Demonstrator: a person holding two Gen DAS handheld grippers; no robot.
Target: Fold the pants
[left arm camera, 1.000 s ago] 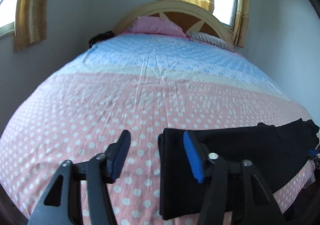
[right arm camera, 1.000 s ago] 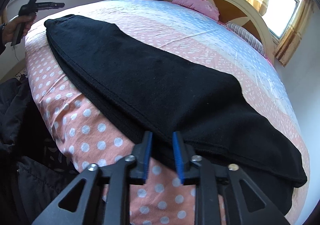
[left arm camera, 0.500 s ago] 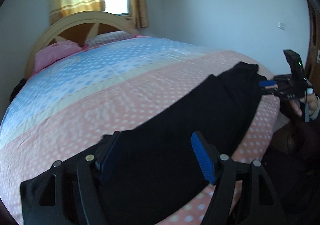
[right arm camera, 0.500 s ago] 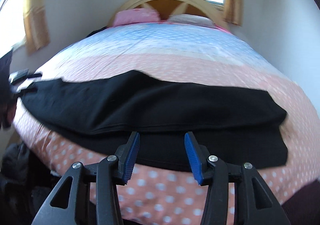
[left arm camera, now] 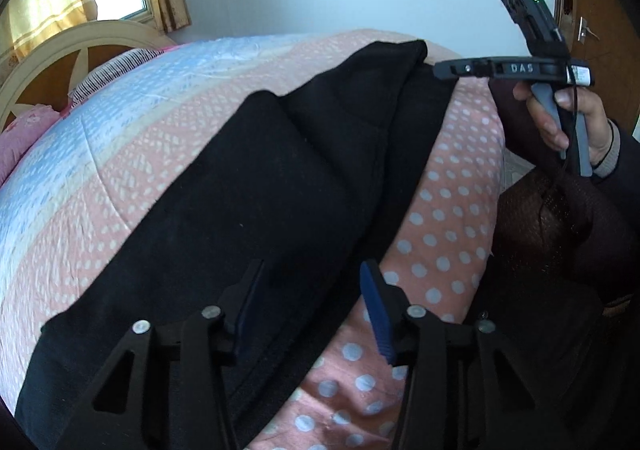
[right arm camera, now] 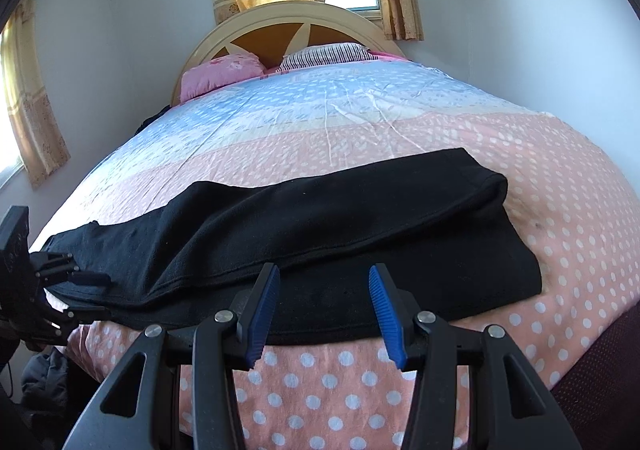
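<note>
Black pants [right arm camera: 328, 234] lie folded lengthwise across the near edge of the bed, one leg on the other. My right gripper [right arm camera: 322, 314] is open and empty, just above the pants' near hem. My left gripper [left arm camera: 310, 310] is open and empty over one end of the pants [left arm camera: 280, 190]. In the left wrist view the right gripper [left arm camera: 500, 68] is held by a hand off the pants' far end. In the right wrist view the left gripper [right arm camera: 60, 282] sits at the pants' left end.
The bed has a pink polka-dot and blue cover [right arm camera: 360, 122], two pillows [right arm camera: 224, 74] and a rounded headboard [right arm camera: 288, 26]. Walls stand close on both sides. A door [left arm camera: 592, 30] is at the right. Dark clothing [right arm camera: 44, 378] lies by the bed's left foot.
Both cameras swung round toward each other across the pants. My right gripper opened from nearly shut to wide. My left gripper stayed open and moved over the pants' end.
</note>
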